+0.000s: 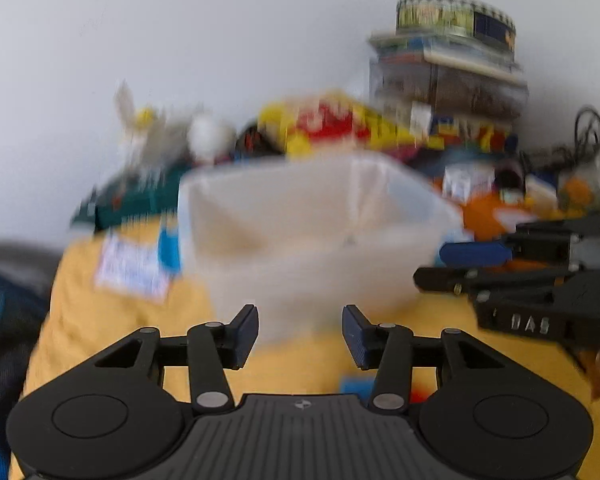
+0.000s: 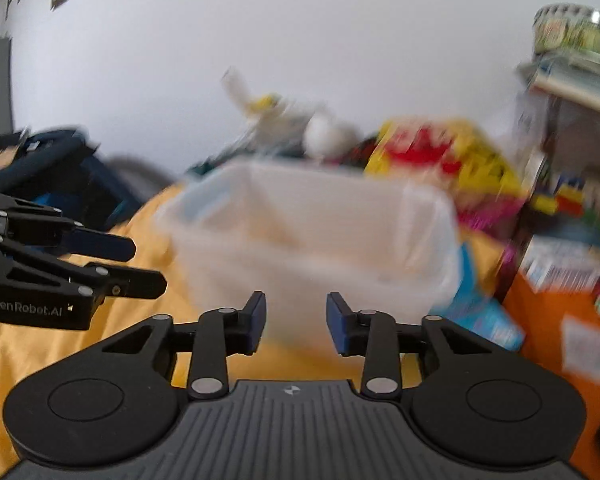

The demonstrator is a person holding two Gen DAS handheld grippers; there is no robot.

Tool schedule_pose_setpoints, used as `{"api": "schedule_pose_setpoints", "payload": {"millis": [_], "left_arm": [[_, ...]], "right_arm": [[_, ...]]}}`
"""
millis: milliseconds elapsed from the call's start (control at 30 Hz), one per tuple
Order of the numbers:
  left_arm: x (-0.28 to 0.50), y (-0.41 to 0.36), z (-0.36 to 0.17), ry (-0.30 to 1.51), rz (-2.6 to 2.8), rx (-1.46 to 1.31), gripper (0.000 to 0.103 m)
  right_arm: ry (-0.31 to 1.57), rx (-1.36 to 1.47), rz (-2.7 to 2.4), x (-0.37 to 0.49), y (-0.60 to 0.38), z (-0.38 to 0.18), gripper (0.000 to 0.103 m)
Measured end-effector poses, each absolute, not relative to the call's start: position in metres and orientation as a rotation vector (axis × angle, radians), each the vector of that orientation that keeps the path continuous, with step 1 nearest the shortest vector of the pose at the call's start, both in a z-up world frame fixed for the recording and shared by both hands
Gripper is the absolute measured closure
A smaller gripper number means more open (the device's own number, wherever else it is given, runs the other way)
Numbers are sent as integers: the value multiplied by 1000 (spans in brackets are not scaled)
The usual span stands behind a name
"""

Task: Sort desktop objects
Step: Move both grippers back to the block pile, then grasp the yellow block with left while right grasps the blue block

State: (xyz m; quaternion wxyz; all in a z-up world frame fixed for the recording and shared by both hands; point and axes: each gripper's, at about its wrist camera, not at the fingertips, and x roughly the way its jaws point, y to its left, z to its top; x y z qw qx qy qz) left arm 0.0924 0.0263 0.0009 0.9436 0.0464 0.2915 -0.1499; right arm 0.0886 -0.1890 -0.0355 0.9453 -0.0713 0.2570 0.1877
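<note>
On the yellow cloth (image 1: 112, 332) over the worktop, a clear plastic tub (image 1: 312, 236) is seen upright, mouth up, straight ahead of both tongs. Its long axis appears to run across the view, though blur leaves this uncertain. The left tongs (image 1: 300, 336) and right tongs (image 2: 296, 322) are released, nothing between the pads, tub just beyond the tips. Neither is judged clearly nearer. Clutter is piled behind: a yellow-red bag (image 2: 440, 152), stacked boxes (image 1: 448, 80).

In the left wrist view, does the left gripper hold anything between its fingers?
No, the left gripper stands open, and only the blurred white bin and yellow cloth show beyond the gap.
</note>
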Motion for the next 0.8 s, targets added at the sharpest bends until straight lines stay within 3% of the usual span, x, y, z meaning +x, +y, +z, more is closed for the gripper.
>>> {"api": "schedule_pose_setpoints", "payload": {"millis": [200,400,567,633,800], "left_arm": [[57,33,-50,748,-294,134,53],[67,36,-44,738,-296,179,53],[81,24,-43,720,-326,287,53],[89,18,-46,720,-348,353,53],[119,15,-57,767,-429,404,53]], "right_arm": [[689,-165,474,66,-159,-83,75],[680,-313,397,92,-142,-97,73],[792,-390,458,130,-143,-108,71],[865,-346,508,139,-150,-108,83],[822,-353,510,115,-160,-99,89]]}}
